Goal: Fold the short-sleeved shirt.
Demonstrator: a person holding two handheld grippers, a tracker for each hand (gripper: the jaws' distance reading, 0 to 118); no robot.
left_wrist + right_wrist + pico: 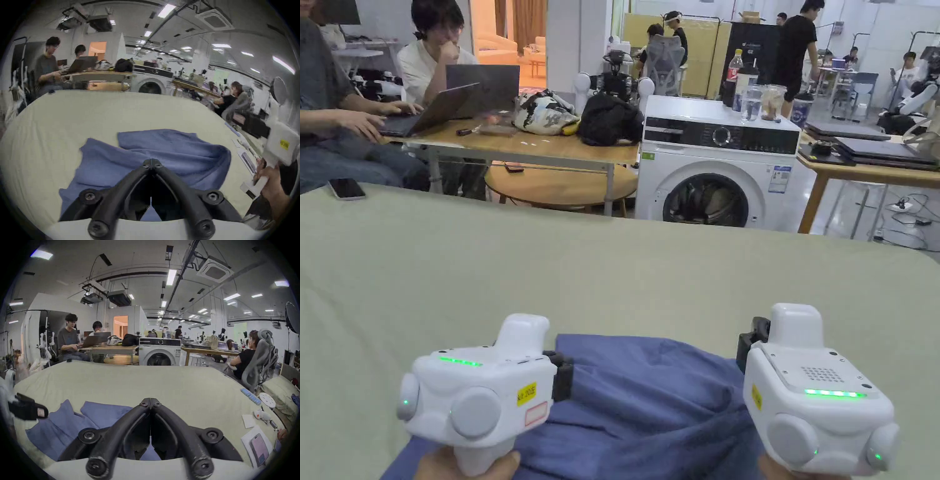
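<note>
At the near edge of the pale green tabletop (pixel 487 269) lies the blue short-sleeved shirt (pixel 162 155), rumpled, with soft folds across it and one flap lying over the rest. The left tool (pixel 151 160) and the right tool (pixel 150 398) each hang just above the cloth, tips pressed together with nothing between them. Beyond the tabletop stands a white washing machine (pixel 719 169).

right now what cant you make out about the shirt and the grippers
- Head view: the shirt's near part is cut off by the bottom edge and covered by both gripper bodies.
- Left gripper view: the jaws meet, but whether cloth is pinched is hidden.
- Right gripper view: same doubt.
</note>
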